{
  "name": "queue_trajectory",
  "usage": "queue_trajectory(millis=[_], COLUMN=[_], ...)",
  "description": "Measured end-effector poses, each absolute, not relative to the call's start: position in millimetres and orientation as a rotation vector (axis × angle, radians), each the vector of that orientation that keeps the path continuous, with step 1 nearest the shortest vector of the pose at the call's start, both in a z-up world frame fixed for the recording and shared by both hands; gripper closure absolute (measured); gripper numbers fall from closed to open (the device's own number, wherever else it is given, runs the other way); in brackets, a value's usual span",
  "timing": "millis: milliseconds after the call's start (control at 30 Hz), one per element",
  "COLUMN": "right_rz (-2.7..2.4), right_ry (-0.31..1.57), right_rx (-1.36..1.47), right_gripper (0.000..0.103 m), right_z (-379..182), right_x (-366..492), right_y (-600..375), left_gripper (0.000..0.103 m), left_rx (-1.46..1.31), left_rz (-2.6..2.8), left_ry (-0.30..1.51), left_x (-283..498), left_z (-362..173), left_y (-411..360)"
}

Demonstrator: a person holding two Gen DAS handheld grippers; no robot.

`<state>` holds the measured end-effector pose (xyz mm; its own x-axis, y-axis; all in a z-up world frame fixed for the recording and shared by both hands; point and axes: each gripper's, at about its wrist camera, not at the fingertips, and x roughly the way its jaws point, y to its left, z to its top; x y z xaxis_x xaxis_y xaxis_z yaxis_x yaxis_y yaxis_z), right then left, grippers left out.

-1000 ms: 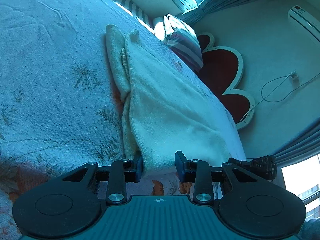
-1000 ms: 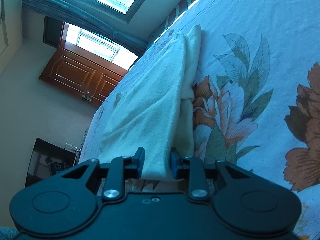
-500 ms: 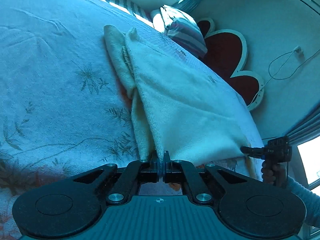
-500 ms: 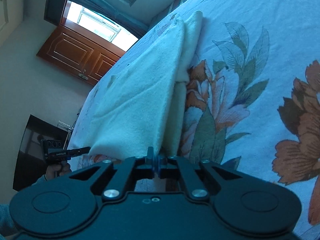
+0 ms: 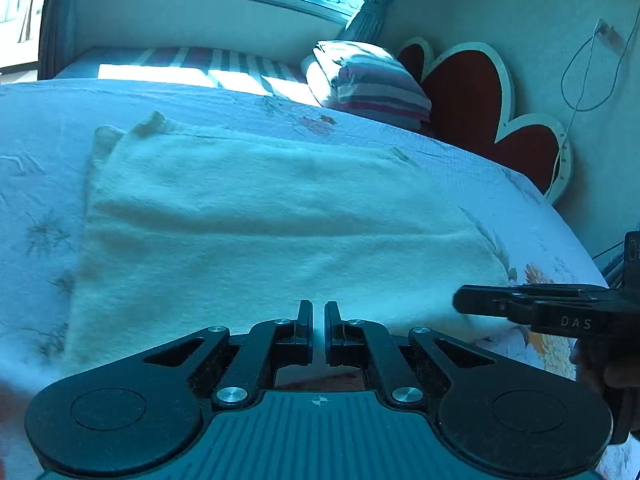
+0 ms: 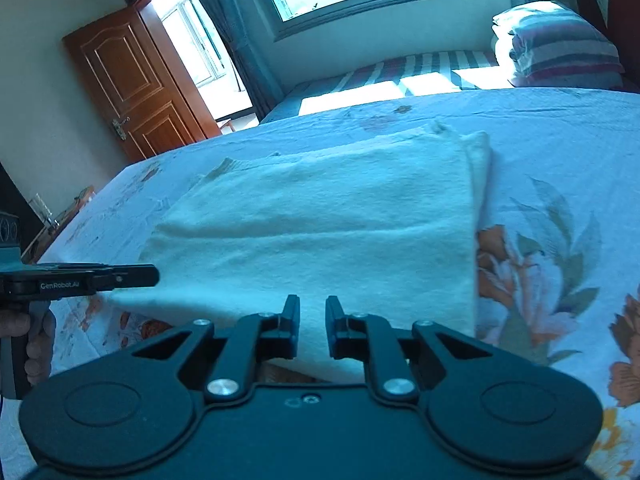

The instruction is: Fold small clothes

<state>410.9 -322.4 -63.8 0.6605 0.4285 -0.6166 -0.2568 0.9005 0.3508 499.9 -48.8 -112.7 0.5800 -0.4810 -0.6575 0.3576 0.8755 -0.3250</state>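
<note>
Bedroom, floral bed (image 5: 540,216) | cream garment (image 5: 260,220) flat mid-bed, near edge pinched by our left hand-held gripper (image 5: 318,324) and right hand-held gripper (image 6: 312,326) | risk: uneven lift pulls layers apart, fold goes crooked

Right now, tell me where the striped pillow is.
The striped pillow lies at the far end of the bed, against the red petal-shaped headboard, beyond the cream cloth; it is upper right in both wrist views.
</note>
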Motion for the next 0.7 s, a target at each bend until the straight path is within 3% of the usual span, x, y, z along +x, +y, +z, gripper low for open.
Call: queue_trajectory(millis=[200,367,467,700], right_rz=[0.354,0.369,0.385,0.395], right_ry=[0.725,0.691,0.740,0.716], right_rx=[0.014,0.032,-0.004,-0.039], right_gripper=[0.089,0.086,0.084,0.086], right_z=[-80,-60,-77,-73], right_x=[405,402,410,410], right_y=[-260,-251,-230,-226], left_gripper=[0.100,0.100,0.100,0.099], left_rx=[-0.083,-0.087,-0.026,-0.036], left_rz=[-0.393,-0.430,-0.431,-0.460], left_ry=[0.777,0.758,0.735,0.733], left_x=[478,473,468,463], left_z=[-108,-107,-118,-117], left_y=[-54,-67,-84,-82])
